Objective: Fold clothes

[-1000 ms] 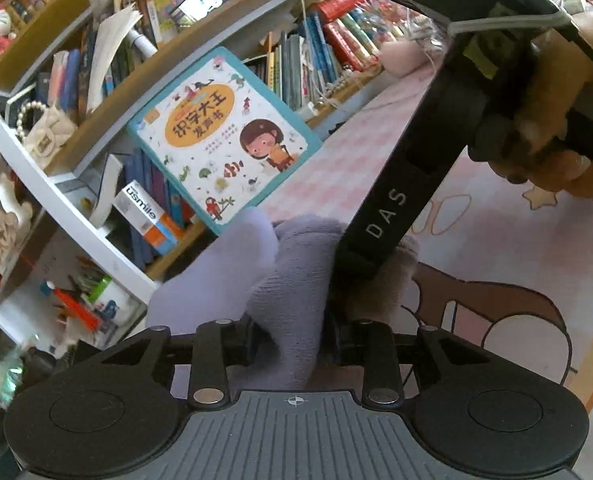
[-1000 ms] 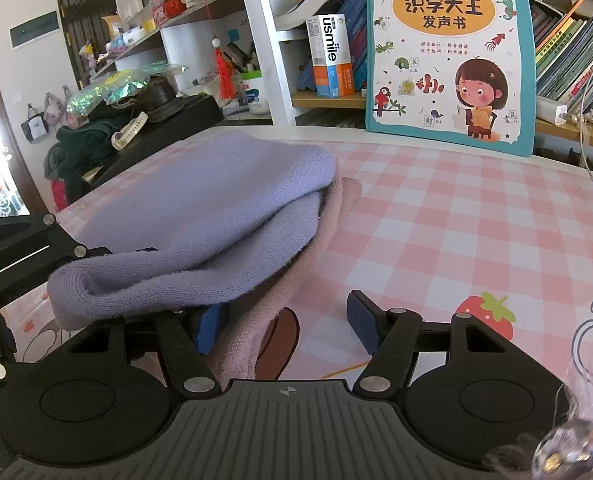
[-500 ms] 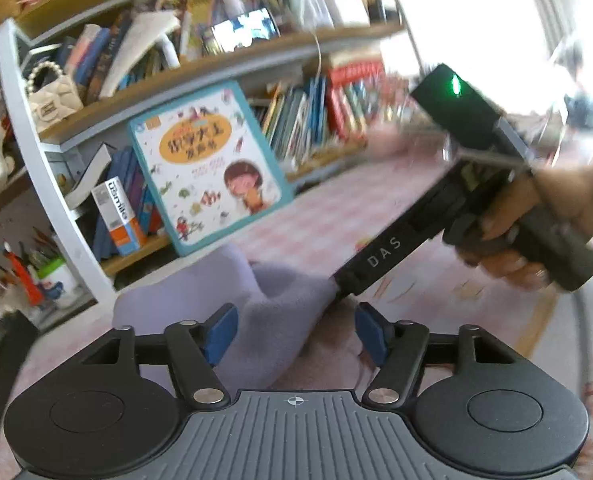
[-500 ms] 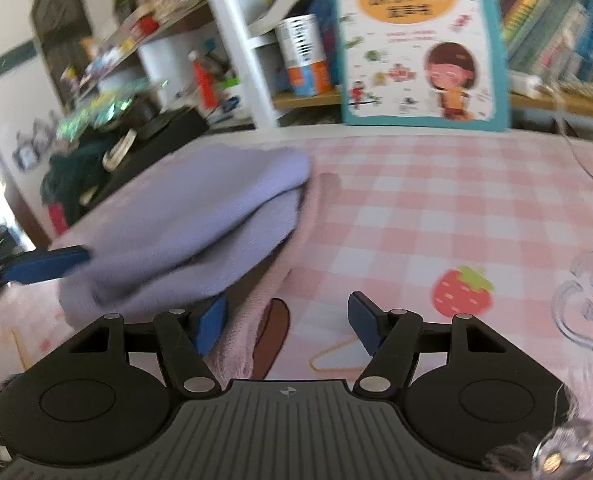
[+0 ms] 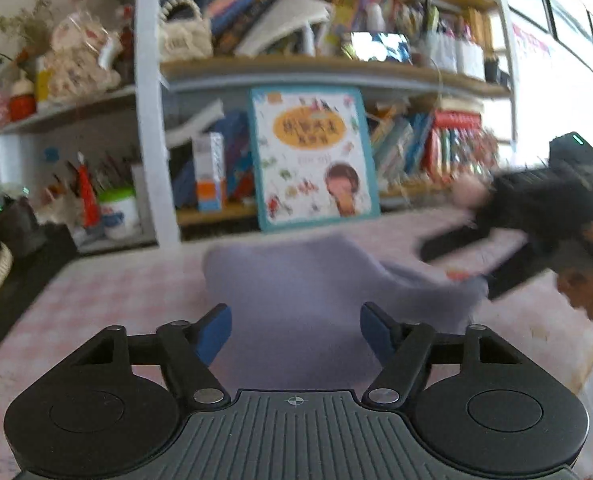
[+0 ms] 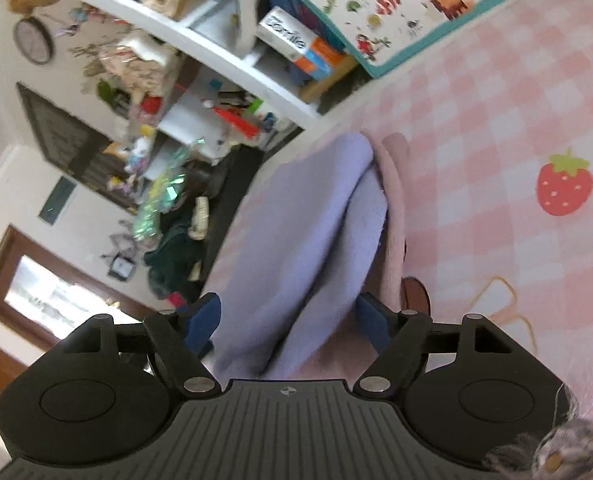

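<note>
On the pink checked tabletop [image 6: 516, 92] lies a folded lilac garment [image 5: 296, 280], with a paler pink garment [image 6: 394, 200] tucked under its edge. Seen from the left wrist, the lilac cloth fills the centre of the view and runs off toward 3 o'clock, where one corner tapers out near the right claw [image 5: 452, 244], which is blurred and held by a hand [image 5: 592, 296] at the 3 o'clock edge. The left claw [image 5: 296, 332] stands wide open just above the near edge of the cloth, its blue pads [image 5: 214, 332] apart with fabric showing between them; whether they touch it cannot be told.

From the right wrist, tilted hard over, the right claw [image 6: 286, 322] is likewise spread wide, holding nothing, with the lilac folds rising between its pads toward 12 o'clock. The pink garment shows along the lilac one's 3 o'clock side. A strawberry print [image 6: 564, 184] sits on the tabletop toward 2 o'clock.

Behind the cloth, at 12 o'clock in the left view, a children's picture book [image 5: 314, 156] leans upright against a crowded bookshelf [image 5: 328, 68].
</note>
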Action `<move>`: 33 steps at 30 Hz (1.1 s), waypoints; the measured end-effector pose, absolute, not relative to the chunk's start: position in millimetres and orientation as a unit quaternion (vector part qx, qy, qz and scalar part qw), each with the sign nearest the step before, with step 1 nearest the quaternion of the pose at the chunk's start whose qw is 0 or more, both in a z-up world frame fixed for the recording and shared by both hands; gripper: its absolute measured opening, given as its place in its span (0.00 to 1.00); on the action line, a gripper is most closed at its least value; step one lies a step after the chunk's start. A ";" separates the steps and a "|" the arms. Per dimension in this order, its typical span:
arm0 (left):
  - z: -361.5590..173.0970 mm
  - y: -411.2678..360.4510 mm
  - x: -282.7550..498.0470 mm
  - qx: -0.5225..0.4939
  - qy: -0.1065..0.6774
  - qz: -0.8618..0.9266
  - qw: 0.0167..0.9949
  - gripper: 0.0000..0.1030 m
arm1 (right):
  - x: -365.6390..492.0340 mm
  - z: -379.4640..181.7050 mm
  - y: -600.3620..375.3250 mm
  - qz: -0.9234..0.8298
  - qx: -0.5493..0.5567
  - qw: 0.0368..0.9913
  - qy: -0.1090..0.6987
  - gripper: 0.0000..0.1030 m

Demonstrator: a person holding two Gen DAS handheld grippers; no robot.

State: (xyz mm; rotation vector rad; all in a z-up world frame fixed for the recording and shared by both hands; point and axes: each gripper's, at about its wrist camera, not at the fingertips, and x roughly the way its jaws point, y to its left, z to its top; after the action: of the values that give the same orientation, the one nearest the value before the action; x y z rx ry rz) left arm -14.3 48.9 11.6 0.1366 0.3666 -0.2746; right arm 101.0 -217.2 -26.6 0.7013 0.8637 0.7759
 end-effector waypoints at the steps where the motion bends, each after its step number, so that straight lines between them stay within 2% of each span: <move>1: 10.7 47.6 -14.0 0.070 0.179 -0.134 0.972 0.69 | 105.7 -27.3 -211.0 0.352 0.322 0.782 0.400 0.70; 4: 13.8 45.9 -12.7 0.072 0.165 -0.135 0.974 0.69 | 120.3 -23.4 -191.0 0.339 0.291 0.804 0.392 0.65; 5: 14.5 45.6 -12.2 0.072 0.164 -0.137 0.974 0.69 | 125.1 -20.8 -183.6 0.333 0.275 0.814 0.389 0.53; 6: 14.8 45.2 -11.1 0.074 0.162 -0.137 0.974 0.69 | 129.6 -17.9 -176.2 0.327 0.256 0.824 0.386 0.35; 8: 14.4 44.1 -8.2 0.079 0.161 -0.135 0.974 0.69 | 130.5 -9.2 -164.1 0.325 0.202 0.846 0.370 0.22; 9: 14.3 43.9 -7.6 0.080 0.159 -0.134 0.975 0.69 | 119.8 -1.4 -159.0 0.346 0.158 0.864 0.331 0.19; 13: 12.8 44.7 -3.8 0.072 0.156 -0.138 0.975 0.69 | 77.1 22.9 -140.7 0.414 -0.021 0.895 0.166 0.18; 14: 11.7 44.4 -1.4 0.071 0.160 -0.138 0.975 0.69 | 75.5 21.2 -137.8 0.412 -0.046 0.896 0.157 0.18; 15: 10.1 43.8 1.8 0.071 0.167 -0.138 0.974 0.69 | 77.7 18.0 -135.5 0.405 -0.064 0.898 0.160 0.18; 17: 7.3 42.2 6.8 0.074 0.182 -0.139 0.971 0.69 | 107.8 0.1 -134.9 0.361 -0.040 0.898 0.248 0.20; 20: 8.5 44.1 4.9 0.079 0.188 -0.137 0.969 0.70 | 131.7 -20.3 -155.0 0.340 0.051 0.885 0.314 0.39; 23: 10.0 48.7 4.1 0.072 0.187 -0.140 0.970 0.70 | 132.1 -23.4 -172.3 0.341 0.116 0.868 0.341 0.50; 28: 11.5 56.3 4.1 0.057 0.186 -0.147 0.970 0.70 | 123.3 -20.3 -188.9 0.353 0.181 0.840 0.371 0.53; 29: 11.8 57.8 4.1 0.054 0.186 -0.148 0.970 0.70 | 121.6 -19.4 -187.8 0.356 0.182 0.837 0.374 0.51; 31: 12.4 60.8 4.1 0.048 0.186 -0.151 0.970 0.70 | 110.2 -10.4 -180.9 0.360 0.157 0.843 0.367 0.18; 32: 11.5 59.4 4.2 0.051 0.187 -0.150 0.969 0.70 | 101.8 -3.5 -174.8 0.358 0.118 0.860 0.344 0.12; 33: 9.7 55.9 4.3 0.058 0.188 -0.149 0.969 0.70 | 92.4 3.4 -168.6 0.358 0.078 0.875 0.317 0.12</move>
State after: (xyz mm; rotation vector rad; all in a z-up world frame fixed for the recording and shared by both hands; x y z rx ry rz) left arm 4.3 55.9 9.7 0.1180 0.3805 -0.3019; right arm 92.4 -168.6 3.4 0.1634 0.6614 0.7473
